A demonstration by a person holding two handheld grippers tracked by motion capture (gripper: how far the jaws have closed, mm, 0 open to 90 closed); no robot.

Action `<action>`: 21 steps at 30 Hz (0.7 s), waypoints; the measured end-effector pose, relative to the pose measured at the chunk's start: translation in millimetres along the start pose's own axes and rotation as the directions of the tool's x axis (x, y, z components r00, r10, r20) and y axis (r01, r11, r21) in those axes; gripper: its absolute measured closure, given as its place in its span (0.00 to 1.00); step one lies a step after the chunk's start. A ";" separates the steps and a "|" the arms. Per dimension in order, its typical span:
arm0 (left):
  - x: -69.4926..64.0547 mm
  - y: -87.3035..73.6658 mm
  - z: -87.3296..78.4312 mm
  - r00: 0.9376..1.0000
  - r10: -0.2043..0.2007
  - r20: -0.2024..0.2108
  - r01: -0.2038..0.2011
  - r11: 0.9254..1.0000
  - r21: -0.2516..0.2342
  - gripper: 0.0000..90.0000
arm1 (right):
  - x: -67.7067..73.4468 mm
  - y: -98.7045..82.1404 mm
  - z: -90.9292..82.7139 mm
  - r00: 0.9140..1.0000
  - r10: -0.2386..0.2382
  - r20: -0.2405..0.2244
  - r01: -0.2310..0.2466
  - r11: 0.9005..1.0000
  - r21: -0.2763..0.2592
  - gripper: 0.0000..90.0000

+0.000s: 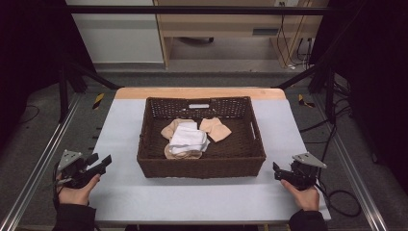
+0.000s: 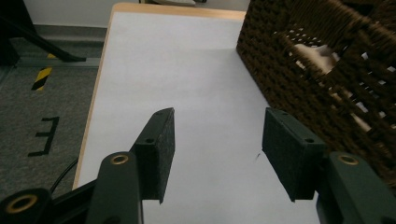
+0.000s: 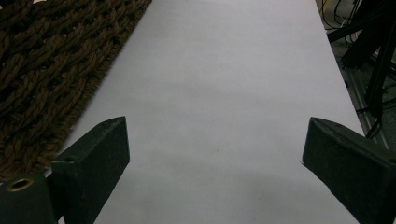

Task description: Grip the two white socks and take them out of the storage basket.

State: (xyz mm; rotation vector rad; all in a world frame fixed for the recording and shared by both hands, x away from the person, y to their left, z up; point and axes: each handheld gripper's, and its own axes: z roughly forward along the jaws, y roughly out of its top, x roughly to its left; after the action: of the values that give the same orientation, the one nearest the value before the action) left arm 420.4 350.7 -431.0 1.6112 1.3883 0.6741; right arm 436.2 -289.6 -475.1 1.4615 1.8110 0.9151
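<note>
Both grippers idle, nothing held: left gripper (image 1: 101, 163) jaws apart, right gripper (image 1: 278, 171) jaws wide, each on table (image 1: 120, 120) beside basket (image 1: 202, 168). Socks (image 1: 189, 138) piled mid-basket: white one atop beige pair. Prob light, soft, floppy; pinch bunched fold on top. Basket walls tall, stiff: go in from above. Plenty free room both sides & near table edge.

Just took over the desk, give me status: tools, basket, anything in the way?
Left tool open, empty, beside basket. Right tool open, empty, other side. White cloth and tan cloths inside basket, untouched. Nothing in the way.
</note>
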 end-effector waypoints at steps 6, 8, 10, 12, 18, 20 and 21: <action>-5.5 11.9 -4.4 1.000 0.006 0.008 -0.006 0.999 -0.040 0.49 | 0.4 0.3 -2.1 1.000 -0.004 0.002 0.004 1.000 -0.012 0.09; -6.8 13.7 -4.8 1.000 0.010 0.009 -0.010 0.999 -0.046 0.49 | 0.9 0.3 -2.0 1.000 -0.007 0.006 0.007 1.000 -0.015 0.08; -10.1 18.0 -6.3 1.000 0.013 0.014 -0.013 0.998 -0.055 0.48 | 1.6 0.0 -1.3 1.000 -0.011 0.003 0.011 1.000 -0.014 0.08; -13.6 22.3 -7.9 0.999 0.025 0.019 -0.024 0.997 -0.069 0.48 | 1.7 -0.1 -0.9 1.000 -0.012 0.001 0.012 1.000 -0.013 0.08; -23.9 33.4 -9.7 0.999 0.035 0.039 -0.031 0.995 -0.092 0.45 | 2.0 0.3 0.8 1.000 -0.005 -0.005 0.005 1.000 -0.013 0.08; -25.3 36.0 -10.2 0.999 0.033 0.043 -0.029 0.995 -0.100 0.44 | 2.1 0.3 1.0 1.000 -0.006 -0.002 0.006 1.000 -0.010 0.08; -26.6 38.5 -10.5 0.998 0.037 0.046 -0.032 0.994 -0.104 0.43 | 2.3 0.0 1.2 1.000 -0.012 0.003 0.012 1.000 -0.008 0.08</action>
State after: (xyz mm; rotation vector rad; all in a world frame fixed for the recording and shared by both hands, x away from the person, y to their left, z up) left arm 424.3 328.3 -388.8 1.5626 1.2739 0.7118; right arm 436.8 -287.2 -475.9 1.4445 1.8105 0.9130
